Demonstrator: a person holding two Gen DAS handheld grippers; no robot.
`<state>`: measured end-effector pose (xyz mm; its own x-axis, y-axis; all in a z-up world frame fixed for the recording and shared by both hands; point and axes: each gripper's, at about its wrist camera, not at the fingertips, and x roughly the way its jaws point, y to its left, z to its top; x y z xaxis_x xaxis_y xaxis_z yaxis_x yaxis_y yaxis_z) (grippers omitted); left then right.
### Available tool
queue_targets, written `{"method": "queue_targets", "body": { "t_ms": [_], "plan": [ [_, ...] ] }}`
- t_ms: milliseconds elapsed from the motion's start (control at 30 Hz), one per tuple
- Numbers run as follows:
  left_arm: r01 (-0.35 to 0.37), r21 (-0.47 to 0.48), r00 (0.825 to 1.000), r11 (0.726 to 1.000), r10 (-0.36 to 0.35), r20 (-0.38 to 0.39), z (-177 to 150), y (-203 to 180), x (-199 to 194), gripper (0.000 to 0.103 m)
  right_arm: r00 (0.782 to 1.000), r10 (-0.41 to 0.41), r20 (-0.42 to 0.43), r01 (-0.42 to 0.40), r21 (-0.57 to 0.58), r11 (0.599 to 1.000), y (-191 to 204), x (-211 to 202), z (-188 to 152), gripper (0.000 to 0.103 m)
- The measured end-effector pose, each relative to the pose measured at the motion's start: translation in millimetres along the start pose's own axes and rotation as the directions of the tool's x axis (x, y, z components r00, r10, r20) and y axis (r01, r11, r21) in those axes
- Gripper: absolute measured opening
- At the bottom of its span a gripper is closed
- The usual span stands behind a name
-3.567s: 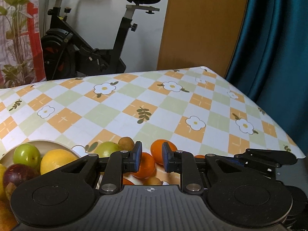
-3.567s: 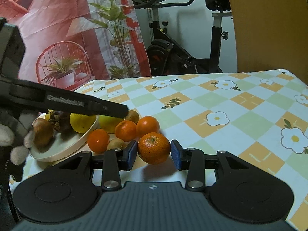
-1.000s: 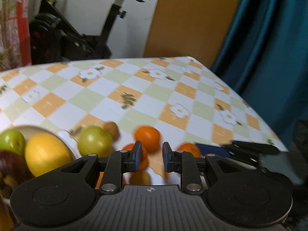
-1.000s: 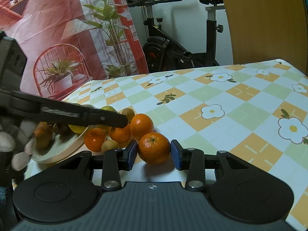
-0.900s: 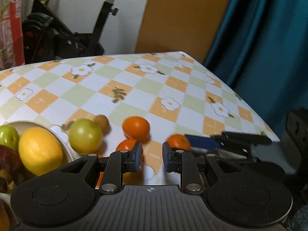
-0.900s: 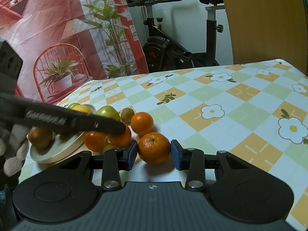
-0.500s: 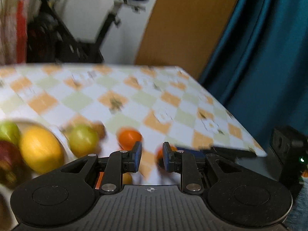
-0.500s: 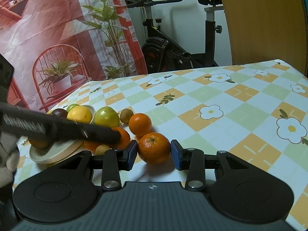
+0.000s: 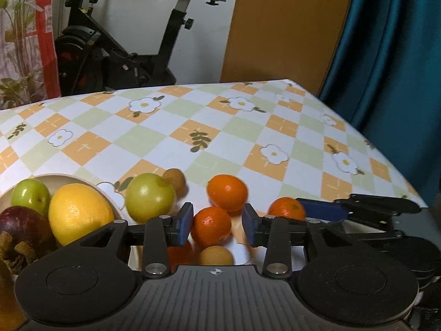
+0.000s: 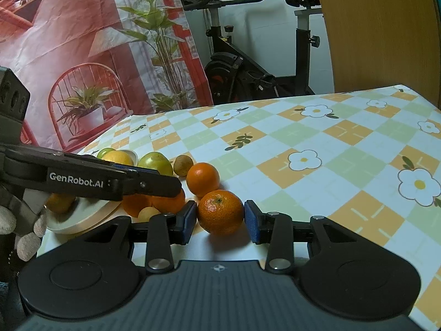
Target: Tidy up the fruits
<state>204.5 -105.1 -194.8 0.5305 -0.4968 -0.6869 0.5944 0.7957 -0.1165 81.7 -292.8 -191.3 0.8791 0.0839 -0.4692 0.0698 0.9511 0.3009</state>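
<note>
My left gripper point(image 9: 217, 223) is open, its jaws either side of a small orange point(image 9: 211, 226) on the table without touching it. Other oranges point(image 9: 227, 192) lie just beyond, with a green apple point(image 9: 150, 197) and a small brown fruit point(image 9: 174, 178). A cream plate point(image 9: 111, 200) at the left holds a lemon point(image 9: 80, 215), a green apple point(image 9: 31, 196) and a dark purple fruit point(image 9: 22, 227). My right gripper point(image 10: 220, 218) is shut on an orange point(image 10: 220, 211) that rests on the table. The left gripper's finger point(image 10: 110, 182) crosses the right wrist view over the plate point(image 10: 82, 219).
The table has a checkered flower cloth point(image 9: 220, 127); its right edge point(image 9: 391, 165) drops off by a teal curtain point(image 9: 386, 55). An exercise bike point(image 10: 248, 63) and a wooden panel point(image 9: 284, 27) stand behind the table. A small tan fruit point(image 9: 216, 255) lies under the left gripper.
My left gripper swung about over the fruit pile and its jaws have opened wider, now around a small orange. My right gripper has stayed still on its orange.
</note>
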Motion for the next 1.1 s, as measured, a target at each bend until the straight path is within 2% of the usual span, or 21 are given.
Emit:
{"method": "queue_targets", "body": {
  "t_ms": [300, 367, 500, 733, 867, 967, 1100],
  "plan": [
    [-0.04, 0.017, 0.999, 0.999, 0.041, -0.027, 1, -2, 11, 0.041, 1.0, 0.0, -0.005, 0.0, 0.002, 1.0, 1, 0, 0, 0.041],
    [-0.041, 0.032, 0.998, 0.999, 0.042, -0.035, 1, -4, 12, 0.035, 1.0, 0.0, -0.004, 0.0, 0.001, 1.0, 1, 0, 0, 0.041],
    [-0.034, 0.023, 0.999, 0.999, 0.035, -0.015, -2, -4, 5, 0.035, 1.0, 0.001, -0.006, -0.001, 0.001, 1.0, 1, 0, 0, 0.041],
    [-0.034, -0.041, 0.996, 0.999, 0.037, 0.079, -3, 0, -32, 0.035, 1.0, 0.0, -0.01, 0.0, -0.004, 1.0, 2, 1, 0, 0.041],
    [-0.062, -0.07, 0.99, 0.996, 0.07, 0.121, -11, 6, -58, 0.035, 1.0, -0.004, -0.014, 0.004, -0.009, 1.0, 2, 2, 0, 0.041],
    [-0.099, -0.092, 0.986, 0.991, 0.11, 0.129, -21, 16, -75, 0.035, 1.0, -0.009, -0.019, 0.009, -0.02, 1.0, 4, 3, 0, 0.041],
    [-0.148, -0.129, 0.982, 0.981, 0.161, 0.098, -36, 31, -85, 0.035, 1.0, -0.023, -0.021, 0.022, -0.038, 0.999, 8, 4, 0, 0.041]
  ]
}}
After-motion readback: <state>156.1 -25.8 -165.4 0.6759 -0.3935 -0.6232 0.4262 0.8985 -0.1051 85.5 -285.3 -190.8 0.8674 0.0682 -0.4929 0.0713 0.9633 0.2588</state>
